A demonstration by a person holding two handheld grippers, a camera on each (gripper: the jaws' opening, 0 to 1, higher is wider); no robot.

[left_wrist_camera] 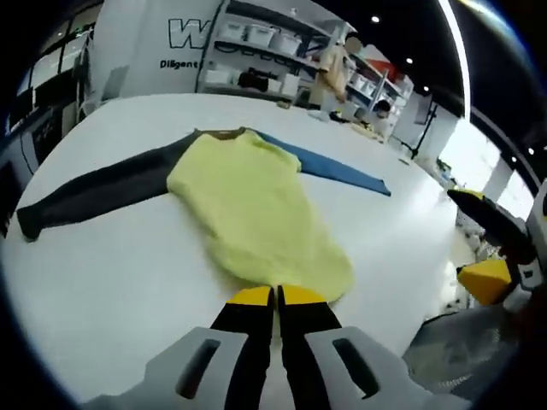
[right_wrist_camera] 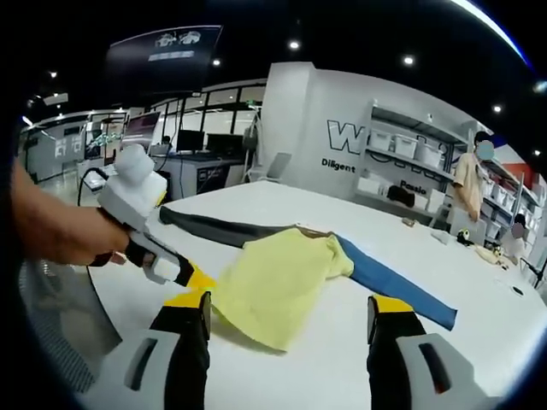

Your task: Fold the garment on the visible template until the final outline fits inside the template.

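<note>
Garment (left_wrist_camera: 256,205): long-sleeved shirt laid flat on white tabletop (left_wrist_camera: 102,282), long axis running away from hem | Left tool (left_wrist_camera: 276,297): clenched at near hem edge, cloth between tips not confirmed | Right tool (right_wrist_camera: 289,309): released, hem just ahead | Blue sleeve (right_wrist_camera: 397,286) judged nearer right tool, grey sleeve (left_wrist_camera: 94,192) opposite.

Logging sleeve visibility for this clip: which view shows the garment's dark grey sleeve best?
The left gripper view: the dark grey sleeve lies stretched full length across the white table, from shoulder to cuff. In the right gripper view the same sleeve is a thin foreshortened strip, partly hidden behind the left claw.
</note>
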